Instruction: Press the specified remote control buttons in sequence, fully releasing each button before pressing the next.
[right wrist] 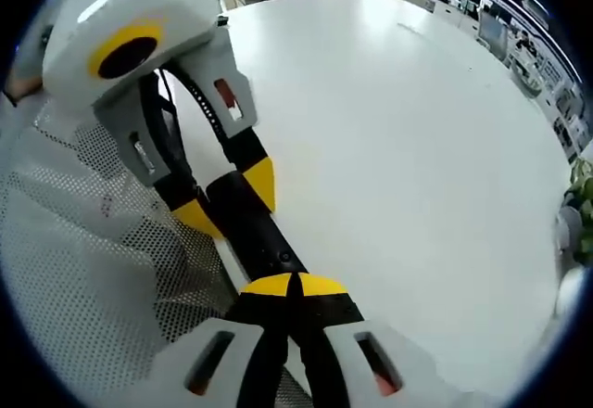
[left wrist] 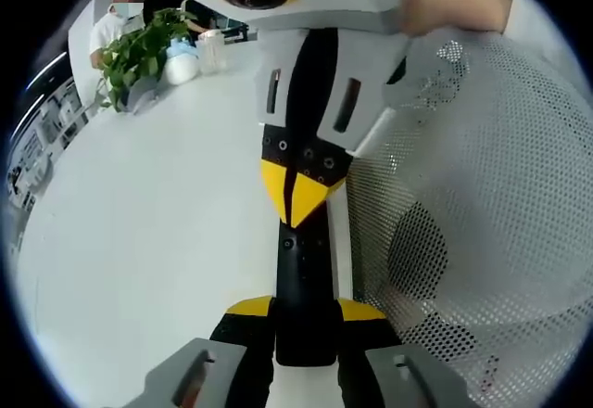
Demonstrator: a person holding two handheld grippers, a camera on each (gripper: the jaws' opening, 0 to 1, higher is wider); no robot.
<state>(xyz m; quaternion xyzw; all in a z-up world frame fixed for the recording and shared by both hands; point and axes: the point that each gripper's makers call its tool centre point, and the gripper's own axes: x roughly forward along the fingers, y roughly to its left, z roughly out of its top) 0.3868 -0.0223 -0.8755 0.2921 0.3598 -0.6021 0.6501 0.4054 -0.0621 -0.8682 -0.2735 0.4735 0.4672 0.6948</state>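
Note:
A long black remote control lies lengthwise between the yellow-tipped jaws of my left gripper, which is shut on its sides just above the white table. My right gripper comes in from the top, its jaws shut, and its joined yellow tips are down on the remote's upper face. In the right gripper view, my right gripper meets the near end of the remote. The left gripper clamps the far end. The buttons are hidden under the tips.
White mesh fabric hangs close along one side of the remote. A potted plant, bottles and a person are at the table's far edge. The wide white tabletop is bare.

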